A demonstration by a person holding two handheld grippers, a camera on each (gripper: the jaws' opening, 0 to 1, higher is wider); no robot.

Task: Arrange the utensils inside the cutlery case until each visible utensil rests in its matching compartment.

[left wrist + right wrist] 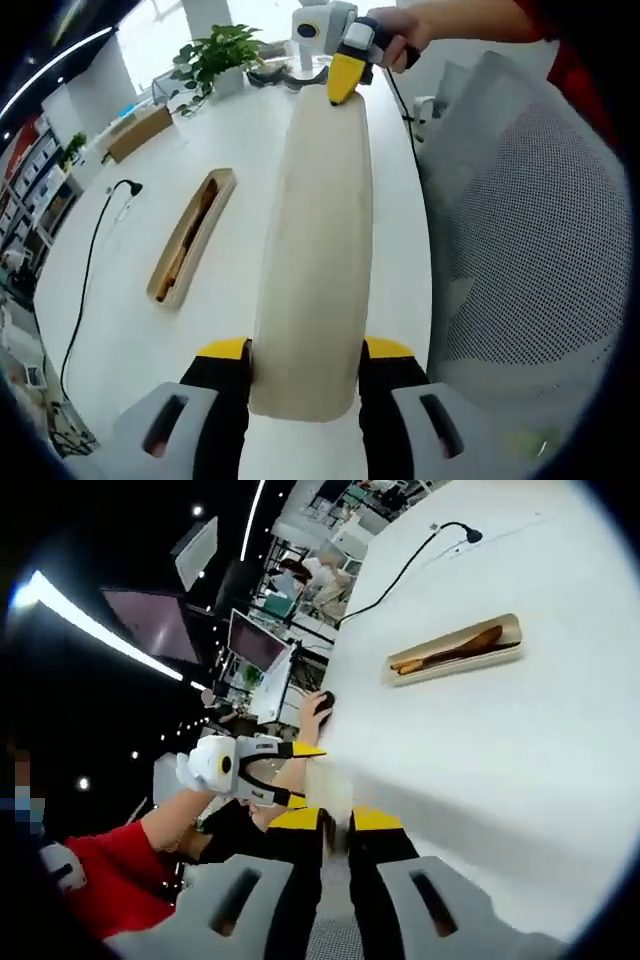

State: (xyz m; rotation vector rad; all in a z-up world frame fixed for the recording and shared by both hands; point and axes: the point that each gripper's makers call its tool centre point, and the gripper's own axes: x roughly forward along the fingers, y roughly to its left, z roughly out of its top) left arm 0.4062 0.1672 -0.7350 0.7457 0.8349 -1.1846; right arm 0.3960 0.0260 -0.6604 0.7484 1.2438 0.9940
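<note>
A long cream lid of the cutlery case [318, 230] is held above the white table [230, 330], end to end between both grippers. My left gripper [305, 365] is shut on its near end, and my right gripper [342, 78] grips the far end. Seen edge-on in the right gripper view, the lid [330, 785] sits between the shut jaws of my right gripper [335, 825], with the left gripper [270, 770] on its other end. The open case base [190, 240] [455, 650] lies on the table with brown wooden utensils inside.
A grey mesh chair [530, 230] stands close at the table's right edge. A black cable [92, 250] [400, 570] crosses the table. A potted plant [215, 55] and a cardboard box [140, 130] sit at the far end. Monitors [255, 640] stand beyond the table.
</note>
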